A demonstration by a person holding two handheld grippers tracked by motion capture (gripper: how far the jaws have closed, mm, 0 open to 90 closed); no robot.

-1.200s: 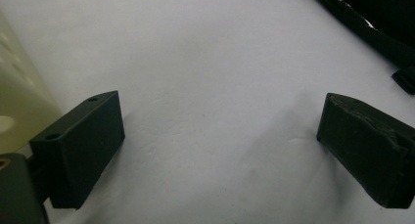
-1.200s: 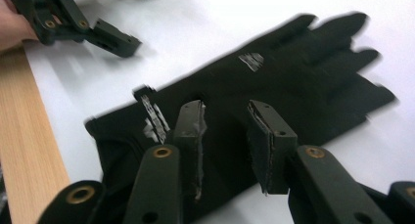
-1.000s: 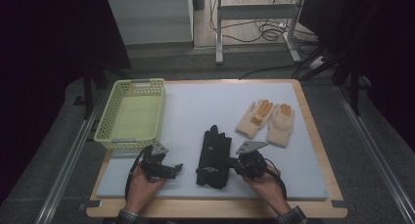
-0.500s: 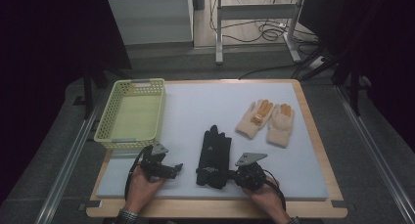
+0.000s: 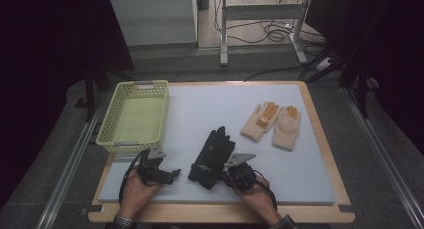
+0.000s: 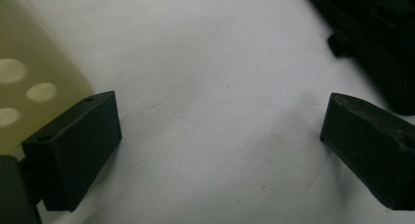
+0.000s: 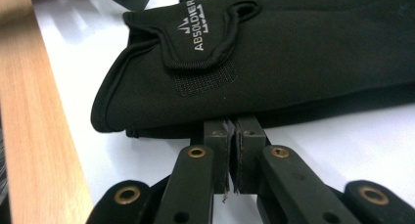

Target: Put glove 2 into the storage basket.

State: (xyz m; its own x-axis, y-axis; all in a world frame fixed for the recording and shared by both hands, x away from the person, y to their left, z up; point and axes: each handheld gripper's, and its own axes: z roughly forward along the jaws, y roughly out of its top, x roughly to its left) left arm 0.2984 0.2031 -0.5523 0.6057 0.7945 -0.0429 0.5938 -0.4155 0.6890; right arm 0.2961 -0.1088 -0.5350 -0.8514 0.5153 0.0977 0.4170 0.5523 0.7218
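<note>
A pair of black gloves (image 5: 212, 154) lies stacked on the white mat, cuffs toward me, the top cuff bearing white lettering (image 7: 293, 62). My right gripper (image 5: 226, 178) sits low on the mat at the cuff end. Its jaws are pressed together, and their tips (image 7: 234, 128) touch the lower edge of the gloves. I see no fabric between them. My left gripper (image 5: 172, 175) rests left of the gloves with its jaws wide apart over bare mat (image 6: 220, 145) and nothing between them. The gloves' dark edge (image 6: 381, 48) lies beyond its right jaw.
A pale yellow mesh basket (image 5: 132, 139) stands at the mat's left, and its corner (image 6: 29, 87) lies close to the left gripper. Two cream knit gloves (image 5: 260, 120) (image 5: 286, 129) lie at the right. The wooden table rim (image 7: 29, 111) runs beside the mat.
My right hand has slid a little toward me and to the left, sinking to the gloves' cuff end. The left hand and the gloves have stayed put.
</note>
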